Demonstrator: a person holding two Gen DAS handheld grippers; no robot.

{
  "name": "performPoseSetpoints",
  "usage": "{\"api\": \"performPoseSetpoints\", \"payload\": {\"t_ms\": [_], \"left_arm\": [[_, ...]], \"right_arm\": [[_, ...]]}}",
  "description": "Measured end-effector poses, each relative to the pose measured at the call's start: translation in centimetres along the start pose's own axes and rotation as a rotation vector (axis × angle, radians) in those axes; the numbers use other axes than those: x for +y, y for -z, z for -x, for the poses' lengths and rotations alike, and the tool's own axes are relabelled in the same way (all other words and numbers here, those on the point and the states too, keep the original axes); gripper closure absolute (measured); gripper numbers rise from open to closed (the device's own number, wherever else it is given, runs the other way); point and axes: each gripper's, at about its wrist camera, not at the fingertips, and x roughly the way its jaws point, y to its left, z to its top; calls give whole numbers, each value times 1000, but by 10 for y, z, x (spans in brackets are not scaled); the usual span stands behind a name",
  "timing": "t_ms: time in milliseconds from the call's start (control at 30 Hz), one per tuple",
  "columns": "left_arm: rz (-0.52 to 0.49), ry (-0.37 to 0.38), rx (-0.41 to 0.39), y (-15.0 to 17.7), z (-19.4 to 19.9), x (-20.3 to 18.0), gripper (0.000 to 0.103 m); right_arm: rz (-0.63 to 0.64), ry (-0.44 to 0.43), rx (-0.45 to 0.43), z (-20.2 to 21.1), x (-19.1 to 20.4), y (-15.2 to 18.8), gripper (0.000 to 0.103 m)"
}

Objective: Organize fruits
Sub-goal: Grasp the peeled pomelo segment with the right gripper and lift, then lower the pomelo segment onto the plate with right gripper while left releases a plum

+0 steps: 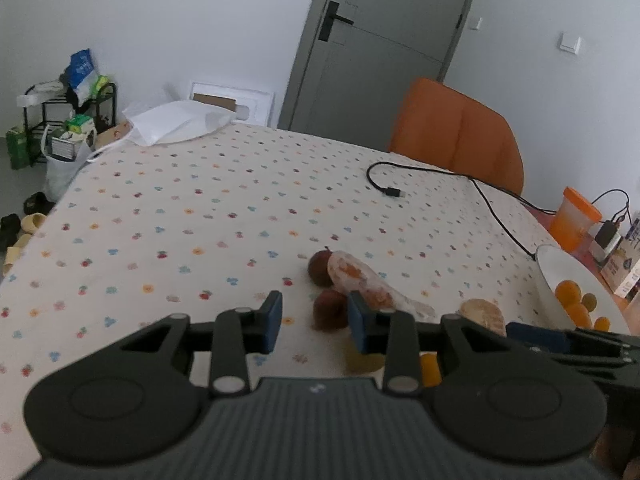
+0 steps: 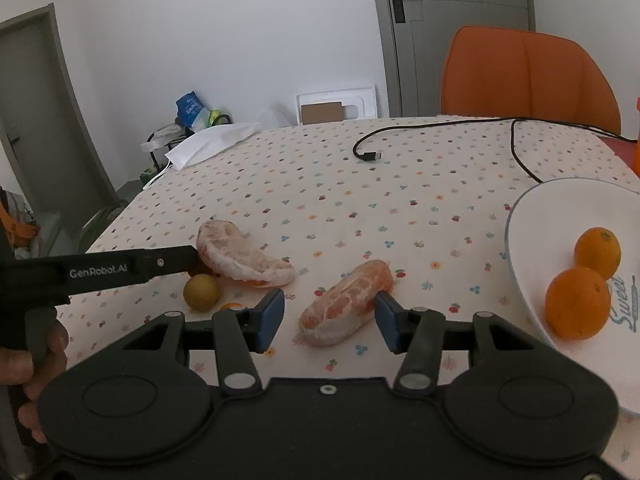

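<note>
Right wrist view gives the best overview tbh: big table with a flowery tablecloth [image 2: 360, 184], and off at the right edge a white bowl [image 2: 532, 216] that already has two whole oranges [image 2: 576, 304] sitting in it, so I'd guess we're partway through, not near done. Still loose on the cloth: a peeled citrus half [image 2: 344, 308] just ahead of the right gripper [image 2: 330, 318], whose fingers are spread around it, right pad at or very near its side, left pad clearly off it, so no pinch yet. A second peeled half [image 2: 244, 256] lies further left, with a small yellowish round fruit [image 2: 201, 292] just beside it. The left gripper [image 1: 314, 322] has its fingers apart too, with a dark reddish fruit [image 1: 330, 310] between them near the right pad, not squeezed as far as I can tell; another dark fruit [image 1: 320, 268] sits just behind. So all of those probably still need to go into the bowl.
</note>
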Motion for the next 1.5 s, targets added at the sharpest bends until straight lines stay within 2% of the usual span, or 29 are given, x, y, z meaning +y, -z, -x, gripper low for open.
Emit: {"api": "performPoseSetpoints", "payload": {"t_ms": [233, 300, 367, 633, 867, 1067, 1500], "left_arm": [[-1, 8, 16, 0, -14, -8, 69], [-15, 2, 13, 0, -16, -11, 70], [-7, 17, 18, -1, -18, -9, 81], [11, 20, 8, 3, -9, -2, 82], [32, 4, -6, 7, 4, 5, 82], [30, 4, -21, 8, 17, 6, 82], [22, 7, -49, 10, 39, 3, 82]], "right_arm": [[18, 27, 17, -12, -2, 0, 50], [19, 34, 10, -13, 0, 1, 53], [17, 50, 7, -13, 0, 0, 59], [-5, 13, 13, -5, -7, 2, 71], [-7, 4, 13, 6, -4, 10, 73], [-9, -9, 1, 14, -3, 9, 80], [0, -30, -31, 33, 3, 9, 84]]}}
